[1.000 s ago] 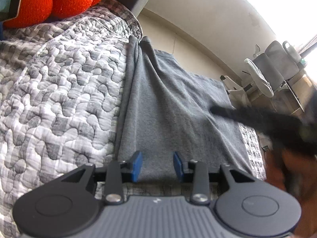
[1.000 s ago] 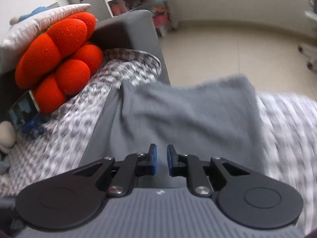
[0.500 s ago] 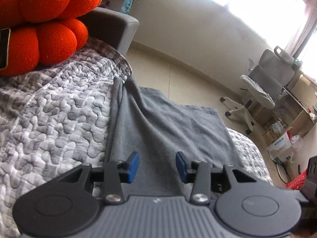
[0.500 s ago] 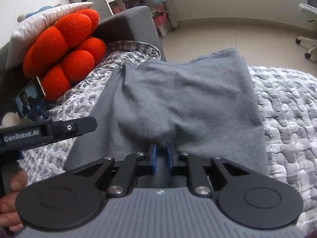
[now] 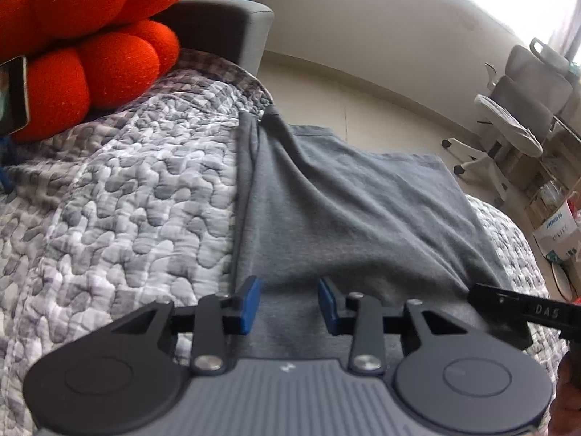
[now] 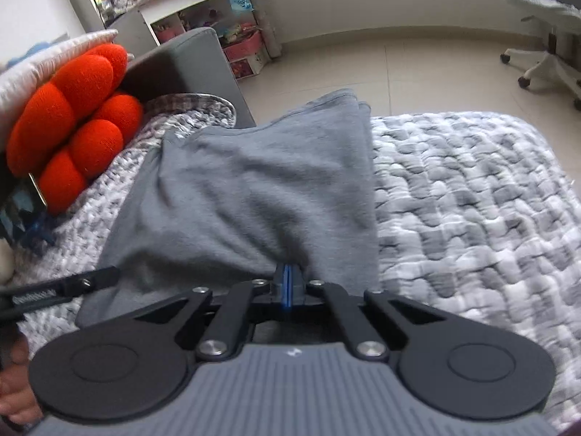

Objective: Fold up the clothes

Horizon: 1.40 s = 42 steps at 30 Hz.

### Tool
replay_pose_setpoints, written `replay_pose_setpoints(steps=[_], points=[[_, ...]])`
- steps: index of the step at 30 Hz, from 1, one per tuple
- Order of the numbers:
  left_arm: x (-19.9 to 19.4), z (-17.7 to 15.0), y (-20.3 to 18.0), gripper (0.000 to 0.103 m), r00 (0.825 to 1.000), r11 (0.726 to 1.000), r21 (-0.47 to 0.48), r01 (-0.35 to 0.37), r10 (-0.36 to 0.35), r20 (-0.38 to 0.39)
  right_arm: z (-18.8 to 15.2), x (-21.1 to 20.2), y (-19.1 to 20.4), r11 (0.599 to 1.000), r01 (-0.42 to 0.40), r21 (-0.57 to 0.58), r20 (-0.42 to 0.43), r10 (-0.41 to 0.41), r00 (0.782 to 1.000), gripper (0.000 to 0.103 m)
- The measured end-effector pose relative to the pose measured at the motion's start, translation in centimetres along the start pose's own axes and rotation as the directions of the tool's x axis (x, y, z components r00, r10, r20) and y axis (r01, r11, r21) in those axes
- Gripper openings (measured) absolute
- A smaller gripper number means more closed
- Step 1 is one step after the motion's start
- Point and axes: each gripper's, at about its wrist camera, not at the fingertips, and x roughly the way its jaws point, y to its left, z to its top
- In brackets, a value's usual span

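Grey garment [image 6: 254,196] lies on the quilted bed [image 6: 472,196], its long axis running straight away from both tongs. Right tongs [image 6: 287,285] are clamped on its near hem; left tongs [image 5: 287,305] gape apart over that same edge.

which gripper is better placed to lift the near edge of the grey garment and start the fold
Right. The right gripper has its jaws shut on the grey garment, bunching its near edge. The left gripper hovers over it, jaws open, holding nothing.
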Motion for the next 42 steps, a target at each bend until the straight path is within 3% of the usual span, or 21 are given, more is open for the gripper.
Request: replay_pose_setpoints(steps=[4, 6, 8, 10, 12, 17, 22, 27, 38, 42], points=[[-0.5, 0.1, 1.8, 0.036, 1.000, 0.997, -0.081, 0.018, -0.020, -0.019, 0.2, -0.8, -1.0, 0.999, 0.031, 0.027, 0.008, -0.031, 0.999, 0.000], [-0.9, 0.1, 2.9, 0.037, 0.999, 0.991, -0.129, 0.027, -0.031, -0.030, 0.4, -1.7, -1.5, 0.998, 0.050, 0.046, 0.027, -0.051, 0.998, 0.014], [-1.4, 0.0, 4.1, 0.037, 0.998, 0.983, -0.177, 0.042, -0.049, -0.038, 0.4, -2.6, -1.9, 0.995, 0.071, 0.066, 0.043, -0.074, 0.996, 0.016], [-2.1, -0.3, 5.4, 0.037, 0.995, 0.969, -0.232, 0.081, -0.092, -0.037, 0.3, -3.3, -3.0, 0.991, 0.067, 0.117, 0.046, -0.073, 0.996, 0.022], [-2.5, -0.6, 6.6, 0.038, 0.988, 0.944, -0.303, 0.127, -0.146, -0.041, 0.1, -4.0, -4.0, 0.984, 0.061, 0.170, 0.046, -0.070, 0.996, 0.040], [-2.9, -1.5, 7.5, 0.043, 0.974, 0.903, -0.395, 0.168, -0.214, -0.076, -0.8, -4.7, -5.1, 0.967, 0.017, 0.255, 0.017, -0.022, 1.000, 0.046], [-3.0, -2.3, 6.9, 0.047, 0.964, 0.889, -0.420, 0.182, -0.246, -0.103, -1.7, -5.2, -5.9, 0.947, -0.019, 0.320, -0.010, 0.023, 1.000, 0.047], [-2.1, -2.1, 5.6, 0.055, 0.966, 0.908, -0.383, 0.169, -0.229, -0.117, -2.6, -5.7, -6.7, 0.922, -0.052, 0.384, -0.034, 0.071, 0.997, 0.047], [-1.8, -2.1, 5.7, 0.052, 0.972, 0.909, -0.383, 0.164, -0.214, -0.092, -3.3, -6.5, -7.6, 0.905, -0.006, 0.425, -0.038, 0.024, 0.999, 0.043], [-1.8, -2.3, 6.3, 0.052, 0.969, 0.889, -0.424, 0.175, -0.231, -0.085, -3.7, -6.7, -8.5, 0.861, -0.071, 0.504, -0.020, 0.094, 0.995, 0.046]])
